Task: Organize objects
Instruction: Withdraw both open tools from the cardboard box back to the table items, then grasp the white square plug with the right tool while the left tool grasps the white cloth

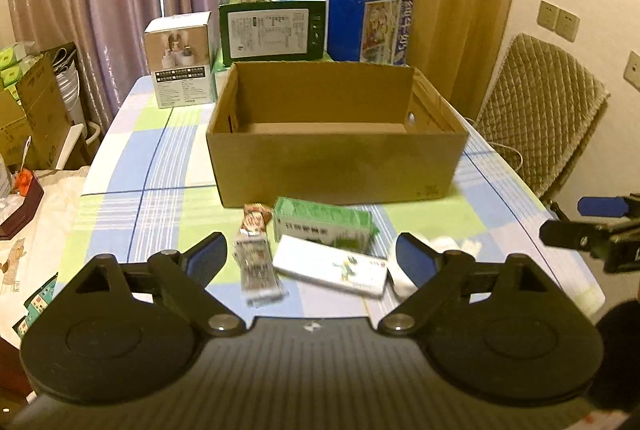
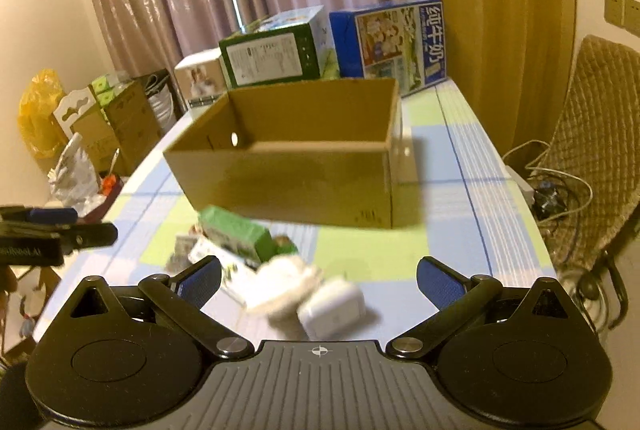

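Jaws of the left gripper (image 1: 310,256) and right gripper (image 2: 319,276) are standing wide, holding nothing. Green carton (image 1: 324,224), white carton (image 1: 332,266) and sachet (image 1: 256,258) are lying on the table (image 1: 160,166) before the empty cardboard box (image 1: 336,166).

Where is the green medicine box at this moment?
In the left wrist view the green medicine box lies on the checked tablecloth, just in front of the open cardboard box, with a white flat box at its near side.
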`<state>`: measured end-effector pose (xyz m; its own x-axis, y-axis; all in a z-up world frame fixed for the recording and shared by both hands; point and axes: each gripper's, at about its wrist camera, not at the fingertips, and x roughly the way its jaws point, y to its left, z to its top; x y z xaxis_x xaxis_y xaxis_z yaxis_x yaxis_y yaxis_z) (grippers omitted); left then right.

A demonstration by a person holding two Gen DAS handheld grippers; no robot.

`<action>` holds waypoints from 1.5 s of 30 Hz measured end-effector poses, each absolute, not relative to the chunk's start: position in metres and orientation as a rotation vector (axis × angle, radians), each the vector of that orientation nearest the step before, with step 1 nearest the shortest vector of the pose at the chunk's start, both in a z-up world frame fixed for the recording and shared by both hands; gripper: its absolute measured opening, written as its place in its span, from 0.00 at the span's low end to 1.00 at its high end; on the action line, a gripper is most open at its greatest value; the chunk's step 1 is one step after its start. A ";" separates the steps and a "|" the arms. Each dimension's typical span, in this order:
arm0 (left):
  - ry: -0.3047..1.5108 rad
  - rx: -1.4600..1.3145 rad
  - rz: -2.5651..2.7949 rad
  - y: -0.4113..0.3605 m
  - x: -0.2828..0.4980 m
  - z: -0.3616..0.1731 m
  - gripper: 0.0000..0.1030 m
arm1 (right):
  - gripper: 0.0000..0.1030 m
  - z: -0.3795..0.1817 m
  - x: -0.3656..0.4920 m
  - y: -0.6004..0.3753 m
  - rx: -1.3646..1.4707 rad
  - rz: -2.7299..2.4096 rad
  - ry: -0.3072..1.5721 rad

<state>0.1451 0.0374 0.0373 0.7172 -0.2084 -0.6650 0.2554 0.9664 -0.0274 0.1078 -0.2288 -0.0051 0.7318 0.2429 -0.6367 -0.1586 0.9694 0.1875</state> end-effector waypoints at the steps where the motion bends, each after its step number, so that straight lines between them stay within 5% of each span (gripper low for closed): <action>1: 0.726 0.075 -0.262 0.036 0.141 0.034 0.86 | 0.98 -0.011 0.103 -0.228 0.113 0.219 0.716; 18: 0.770 0.205 -0.375 0.002 0.132 -0.020 0.85 | 0.98 -0.067 0.087 -0.234 -0.041 0.309 0.712; 23: 0.781 0.289 -0.455 -0.016 0.139 -0.041 0.74 | 0.98 -0.088 0.106 -0.239 -0.065 0.355 0.749; 35: 0.756 0.464 -0.584 -0.046 0.166 -0.085 0.66 | 0.97 -0.124 0.151 -0.236 -0.148 0.491 0.768; 42: 0.743 0.481 -0.618 -0.051 0.179 -0.096 0.64 | 0.82 -0.134 0.170 -0.232 -0.168 0.560 0.785; 44: 0.745 0.484 -0.624 -0.053 0.182 -0.098 0.62 | 0.61 -0.136 0.175 -0.230 -0.178 0.561 0.796; 45: 0.746 0.488 -0.627 -0.054 0.183 -0.099 0.61 | 0.61 -0.137 0.177 -0.231 -0.171 0.561 0.809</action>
<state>0.1827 -0.0538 -0.0986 0.5706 -0.3453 -0.7451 0.6746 0.7145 0.1855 0.1774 -0.2312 -0.1370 0.5545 0.4088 -0.7248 -0.5361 0.8417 0.0645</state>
